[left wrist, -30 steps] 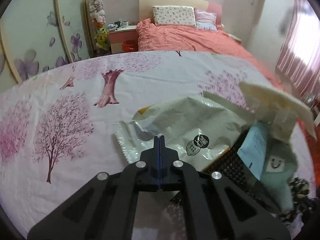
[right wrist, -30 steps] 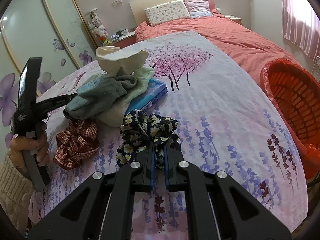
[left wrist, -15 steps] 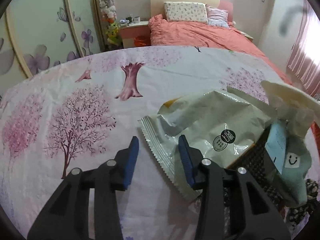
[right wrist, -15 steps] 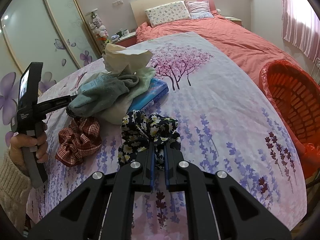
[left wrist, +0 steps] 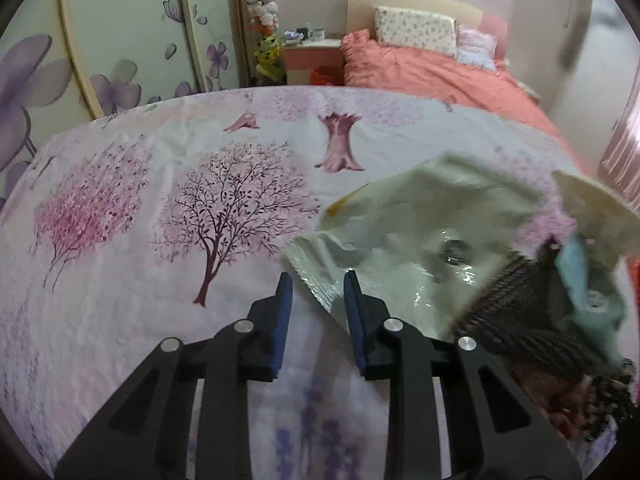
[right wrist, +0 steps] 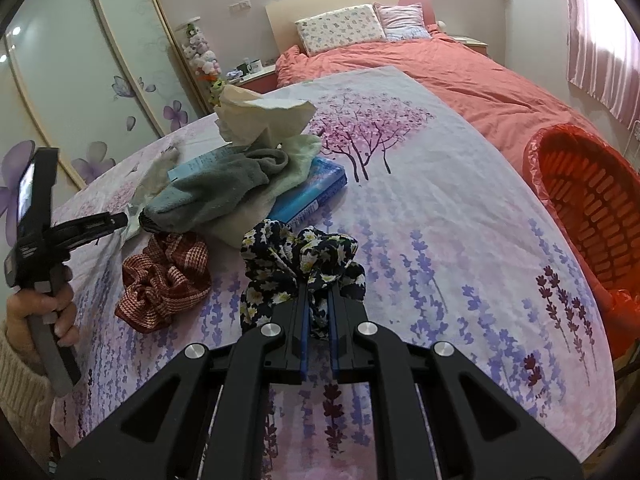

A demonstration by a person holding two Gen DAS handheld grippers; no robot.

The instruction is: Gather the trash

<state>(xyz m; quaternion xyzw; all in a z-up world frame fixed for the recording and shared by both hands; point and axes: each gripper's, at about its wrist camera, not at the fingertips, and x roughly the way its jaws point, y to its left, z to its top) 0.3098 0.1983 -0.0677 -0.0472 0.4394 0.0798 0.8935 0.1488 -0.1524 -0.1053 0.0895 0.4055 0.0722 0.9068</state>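
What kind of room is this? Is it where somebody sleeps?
Yes, it looks like a bedroom. There is a bed with a coral duvet and pillows, a little bedside table, and a wardrobe with flower-painted doors.

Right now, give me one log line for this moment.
left gripper: open, at snack wrapper edge | right gripper: shut on floral scrunchie | bin: right of table
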